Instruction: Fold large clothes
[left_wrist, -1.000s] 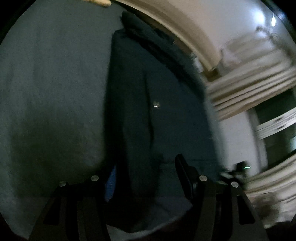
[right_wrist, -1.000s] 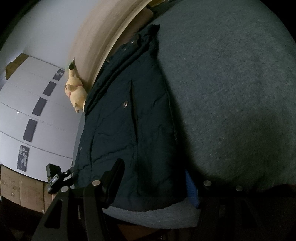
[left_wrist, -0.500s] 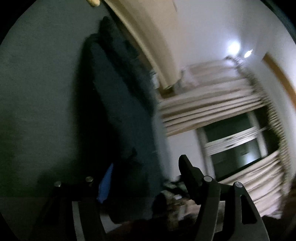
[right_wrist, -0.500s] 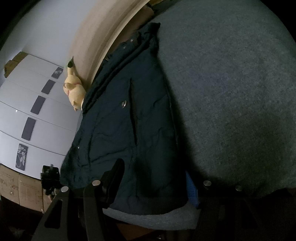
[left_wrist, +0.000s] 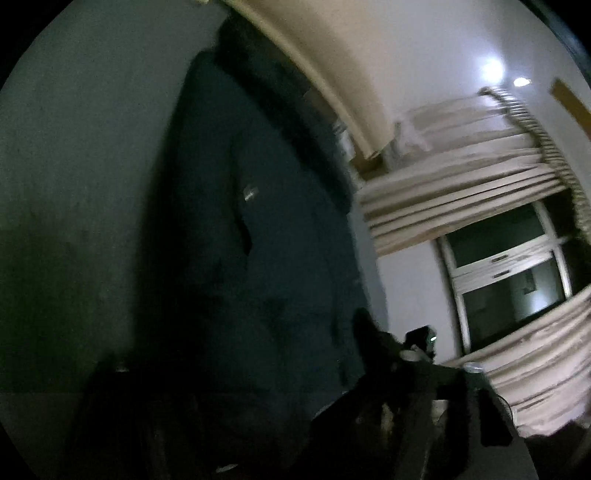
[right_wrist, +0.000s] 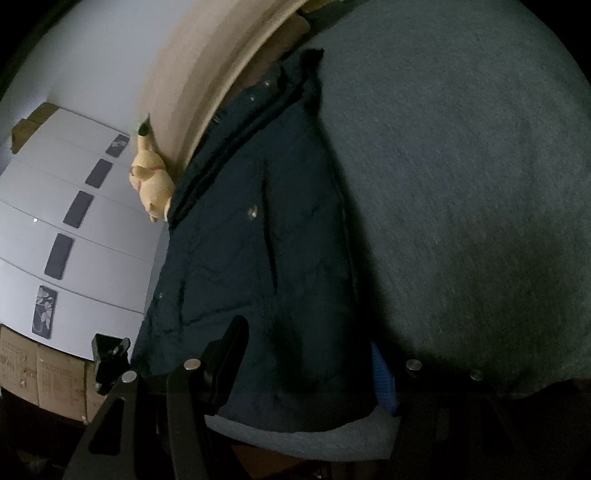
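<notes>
Lying lengthwise on the grey bed cover (right_wrist: 461, 184), the dark jacket (right_wrist: 258, 240) is kept flat for folding, its hem bracketed by the right gripper (right_wrist: 306, 354), whose jaws are parted. The left gripper (left_wrist: 258, 376) has just been closing; its grip cannot be told. Ample bare cover is left beside one long edge.

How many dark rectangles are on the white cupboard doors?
5. The dark rectangles run in a row down the white cupboard: top, next, middle, lower, bottom patterned one. More may be hidden.
</notes>
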